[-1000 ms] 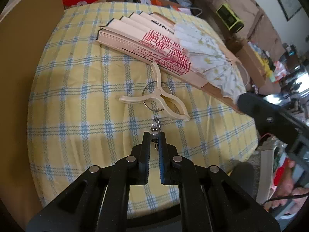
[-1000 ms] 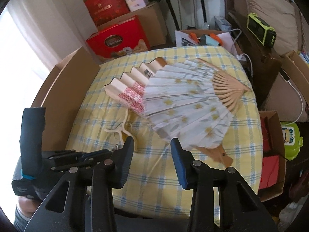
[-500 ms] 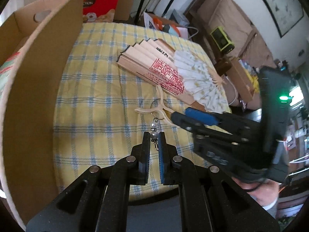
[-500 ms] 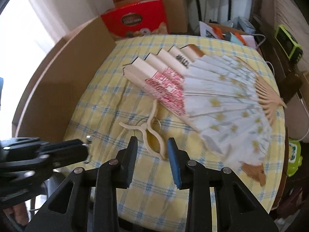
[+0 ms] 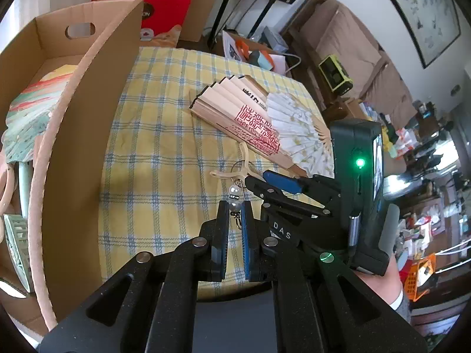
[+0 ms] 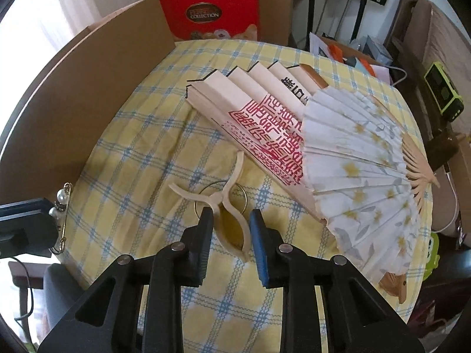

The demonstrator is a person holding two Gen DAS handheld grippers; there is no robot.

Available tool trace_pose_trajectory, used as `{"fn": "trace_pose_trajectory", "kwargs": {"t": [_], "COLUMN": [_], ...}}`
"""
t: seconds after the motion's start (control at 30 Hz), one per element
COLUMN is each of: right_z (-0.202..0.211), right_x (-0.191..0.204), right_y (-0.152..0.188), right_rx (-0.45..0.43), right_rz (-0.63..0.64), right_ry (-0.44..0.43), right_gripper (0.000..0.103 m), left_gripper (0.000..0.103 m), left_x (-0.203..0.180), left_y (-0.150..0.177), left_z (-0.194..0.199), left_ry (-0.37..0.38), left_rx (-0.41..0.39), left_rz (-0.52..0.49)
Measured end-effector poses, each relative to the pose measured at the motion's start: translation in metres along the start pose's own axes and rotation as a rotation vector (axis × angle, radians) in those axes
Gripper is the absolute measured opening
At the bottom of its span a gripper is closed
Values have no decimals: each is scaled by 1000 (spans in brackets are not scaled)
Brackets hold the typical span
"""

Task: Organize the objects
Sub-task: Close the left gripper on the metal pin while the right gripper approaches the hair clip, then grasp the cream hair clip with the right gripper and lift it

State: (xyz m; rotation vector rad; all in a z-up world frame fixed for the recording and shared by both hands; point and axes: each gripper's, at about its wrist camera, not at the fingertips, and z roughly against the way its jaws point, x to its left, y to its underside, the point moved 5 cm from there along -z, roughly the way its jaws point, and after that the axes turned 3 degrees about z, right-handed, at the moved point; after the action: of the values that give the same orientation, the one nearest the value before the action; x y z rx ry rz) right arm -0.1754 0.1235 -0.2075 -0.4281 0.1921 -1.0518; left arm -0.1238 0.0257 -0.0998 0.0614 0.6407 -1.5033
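Now our left gripper (image 5: 234, 216) pinches the pearl pin (image 5: 234, 203) aloft by the box (image 5: 88, 135); our right gripper (image 6: 229, 223) straddles the clip (image 6: 228, 206) on the cloth (image 6: 141, 158), jaws apart. Closing could snag the ring (image 6: 219, 198).

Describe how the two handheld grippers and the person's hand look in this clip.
Both grippers, left and right, are matte black with silver rivets and ridged blue finger pads. The right one carries "DAS" lettering, a green light and a small screen. A bare hand with a grey cuff holds it.
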Motion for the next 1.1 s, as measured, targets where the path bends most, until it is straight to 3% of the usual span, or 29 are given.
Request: {"fn": "trace_pose_trajectory", "kwargs": {"t": [0.07,0.1,0.13,0.17,0.37,0.4,0.47,0.67,0.77,0.8,1.1], "right_z": [2,3,6,10,16,14,11,-7,-13,-14,0], "right_x": [-1,-2,-2,-3,-2,-2,2,19,24,25,28], "right_y": [0,0,-1,-1,-2,-2,-3,-2,0,0,-4], "right_rx": [-4,-10,-16,-22,-18,-16,-17,18,18,17,-22], "right_rz": [-17,-26,-36,-46,-57,-65,-59,11,43,49,28], "right_ry": [-15,-25,-38,-52,-62,-72,-72,-11,32,40,18], "right_gripper": [24,8,1,6,11,23,36,36,23,23,23], "left_gripper": [7,7,7,7,7,7,7,7,7,7,7], "left_x": [0,0,-1,-1,0,1,3,8,10,11,9], "left_y": [1,1,1,0,-1,0,2,2,1,2,1], "left_z": [1,3,4,6,13,14,14,16,19,19,28], "left_ry": [0,0,-1,-1,-3,-4,-7,-9,-8,-8,1], "left_rx": [-1,-3,-4,-7,-22,-22,-21,-24,-28,-29,-44], "left_rz": [-2,-4,-6,-7,-4,-3,-1,8,12,13,7]}}
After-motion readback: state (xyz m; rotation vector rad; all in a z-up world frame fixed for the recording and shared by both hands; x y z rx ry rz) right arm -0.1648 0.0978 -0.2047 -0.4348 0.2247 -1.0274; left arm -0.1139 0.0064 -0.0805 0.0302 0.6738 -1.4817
